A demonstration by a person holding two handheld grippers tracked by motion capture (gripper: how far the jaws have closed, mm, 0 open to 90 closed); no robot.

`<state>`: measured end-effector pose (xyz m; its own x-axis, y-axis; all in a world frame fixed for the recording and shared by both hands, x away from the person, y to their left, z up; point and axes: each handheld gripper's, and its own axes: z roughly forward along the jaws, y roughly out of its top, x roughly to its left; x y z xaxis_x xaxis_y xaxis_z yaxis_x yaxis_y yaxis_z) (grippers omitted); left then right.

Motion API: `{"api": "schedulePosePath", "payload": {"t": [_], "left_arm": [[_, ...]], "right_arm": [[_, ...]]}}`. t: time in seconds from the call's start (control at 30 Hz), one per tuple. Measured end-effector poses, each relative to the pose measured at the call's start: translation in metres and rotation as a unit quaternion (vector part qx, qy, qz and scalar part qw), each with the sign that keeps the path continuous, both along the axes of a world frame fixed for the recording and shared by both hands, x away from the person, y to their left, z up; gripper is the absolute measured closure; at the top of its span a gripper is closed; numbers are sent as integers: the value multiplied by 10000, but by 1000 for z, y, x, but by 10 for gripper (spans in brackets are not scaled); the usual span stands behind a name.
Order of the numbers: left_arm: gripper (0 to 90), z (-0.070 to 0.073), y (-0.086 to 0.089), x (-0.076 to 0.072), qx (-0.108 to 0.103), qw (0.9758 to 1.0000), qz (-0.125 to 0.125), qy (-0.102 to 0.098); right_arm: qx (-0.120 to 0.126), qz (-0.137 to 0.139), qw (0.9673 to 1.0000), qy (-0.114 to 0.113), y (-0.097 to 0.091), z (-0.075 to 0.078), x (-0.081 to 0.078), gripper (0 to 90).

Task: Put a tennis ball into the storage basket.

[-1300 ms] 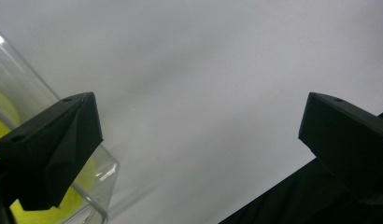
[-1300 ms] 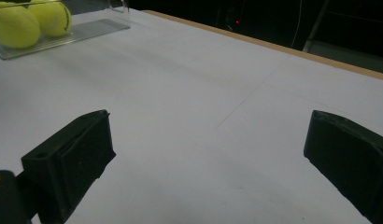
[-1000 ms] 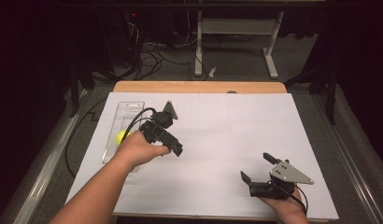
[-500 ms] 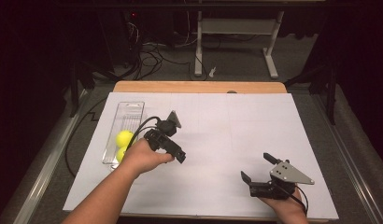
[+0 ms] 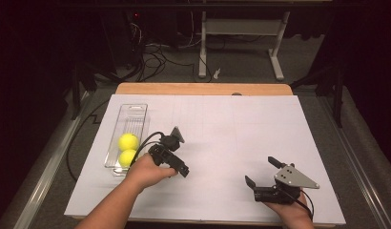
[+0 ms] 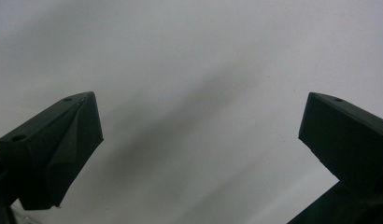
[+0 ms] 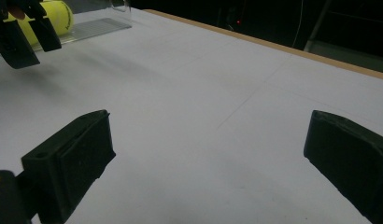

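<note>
Item 1 — my left gripper (image 5: 177, 143): jaws spread wide, nothing between them; its own view looks down past both jaws at bare white sheet. I hold it just beside the clear tray, on the tray's inner side, low over the table, which I judge to be a position clear of the tray wall so neither ball gets knocked.

Item 2 — my right gripper (image 5: 260, 171): jaws likewise wide apart and empty, resting near the front edge of the table, well apart from the tray. I read it as parked out of the way; nothing lies near it to pick up.

Item 3 — two yellow tennis balls (image 5: 128, 141): both inside the tray, touching, one behind the other at its near end.

Item 4 — clear plastic tray (image 5: 134, 110): long and narrow, lying lengthwise near the left edge of the sheet; far half bare.

Item 5 — white table sheet (image 5: 241, 129): covers the wooden tabletop (image 5: 203, 88), faint grid lines.
</note>
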<state>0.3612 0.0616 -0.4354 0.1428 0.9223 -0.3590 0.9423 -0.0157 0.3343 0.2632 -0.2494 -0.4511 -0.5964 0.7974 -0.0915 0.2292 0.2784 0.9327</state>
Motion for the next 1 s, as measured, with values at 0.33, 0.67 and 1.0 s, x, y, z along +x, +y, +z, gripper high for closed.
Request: {"api": "schedulePosePath", "payload": {"t": [0.33,0.67,1.0], "left_arm": [[8,-15,1,-6,-71,9998,-124,-99],[17,-16,11,-25,-628,9941,-108,-877],[14,-17,29,-49,-1271,9745,-155,-1841]], "right_arm": [[-12,7,10000,4,0,0,0,22],[-6,13,10000,8,0,-1,0,22],[-6,2,10000,21,1,-2,0,22]]}}
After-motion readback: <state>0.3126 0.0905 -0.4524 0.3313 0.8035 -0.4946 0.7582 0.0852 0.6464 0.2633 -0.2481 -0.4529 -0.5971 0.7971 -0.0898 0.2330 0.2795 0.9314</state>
